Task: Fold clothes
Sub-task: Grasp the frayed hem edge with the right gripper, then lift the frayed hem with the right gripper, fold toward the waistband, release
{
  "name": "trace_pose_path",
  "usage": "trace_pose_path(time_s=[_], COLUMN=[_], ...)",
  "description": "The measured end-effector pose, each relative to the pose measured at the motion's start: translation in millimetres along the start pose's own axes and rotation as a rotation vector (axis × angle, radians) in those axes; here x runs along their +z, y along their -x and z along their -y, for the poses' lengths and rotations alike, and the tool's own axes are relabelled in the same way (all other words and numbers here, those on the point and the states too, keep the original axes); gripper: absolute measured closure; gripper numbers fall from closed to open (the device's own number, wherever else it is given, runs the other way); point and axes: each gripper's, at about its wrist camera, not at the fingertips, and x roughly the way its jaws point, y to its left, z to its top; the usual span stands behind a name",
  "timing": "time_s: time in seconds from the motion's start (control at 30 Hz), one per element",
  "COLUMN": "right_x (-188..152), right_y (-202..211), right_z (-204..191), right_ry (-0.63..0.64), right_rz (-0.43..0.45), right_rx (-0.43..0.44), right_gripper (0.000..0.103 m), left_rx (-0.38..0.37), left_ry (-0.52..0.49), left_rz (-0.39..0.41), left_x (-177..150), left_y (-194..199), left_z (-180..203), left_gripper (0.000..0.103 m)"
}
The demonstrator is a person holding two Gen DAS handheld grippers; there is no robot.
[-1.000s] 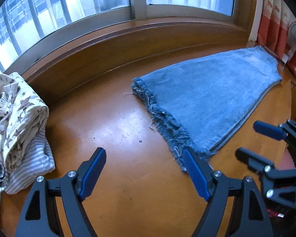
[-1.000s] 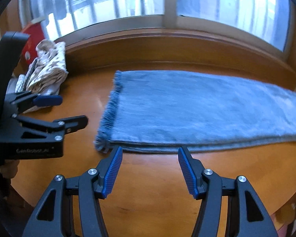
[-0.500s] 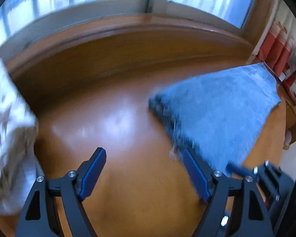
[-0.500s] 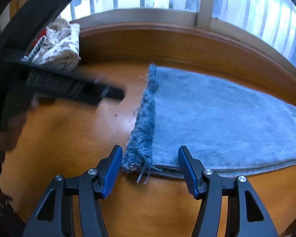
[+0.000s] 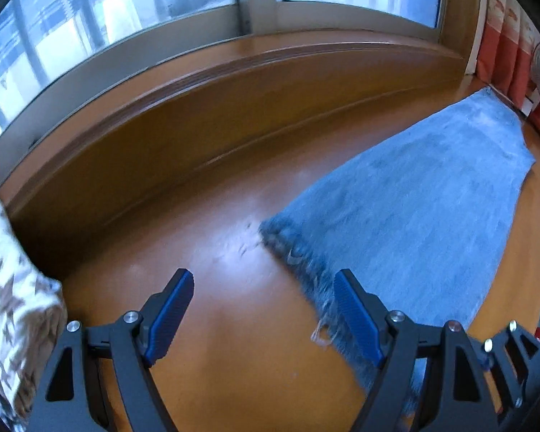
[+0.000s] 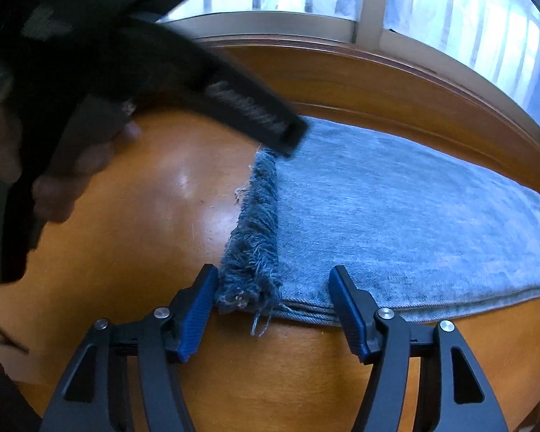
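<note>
The jeans lie flat on the counter, stretching off to the right, frayed hem at the left end. Behind them runs the window sill, with the window above it. The right gripper sits at the near hem corner, fingers either side. The left gripper hangs beside the hem, a heap of clothes at far left.
</note>
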Motion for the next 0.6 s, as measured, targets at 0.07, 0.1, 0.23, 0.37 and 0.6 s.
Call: trace_pose_path(time_s=[0.07, 0.1, 0.23, 0.37, 0.6], right_x=[2, 3, 4, 0, -11], right_y=[-1, -1, 0, 11, 55], right_z=[0, 0, -1, 8, 14], right_ry=[-0.018, -0.027, -0.097, -0.230, -0.433], right_rz=[0.000, 0.000, -0.013, -0.025, 0.015], right_rx=[-0.025, -0.037, -0.094, -0.067, 0.051], right_gripper=[0.061, 0.070, 0.086, 0.087, 0.088], left_rx=[-0.015, -0.019, -0.042, -0.090, -0.191], left_ry=[0.006, 0.005, -0.026, -0.076, -0.214], left_rz=[0.007, 0.009, -0.009, 0.000, 0.002], left_x=[-8, -13, -34, -57, -91], left_y=[5, 7, 13, 25, 32], left_z=[-9, -14, -33, -43, -27], left_gripper=[0.024, 0.024, 0.024, 0.024, 0.024])
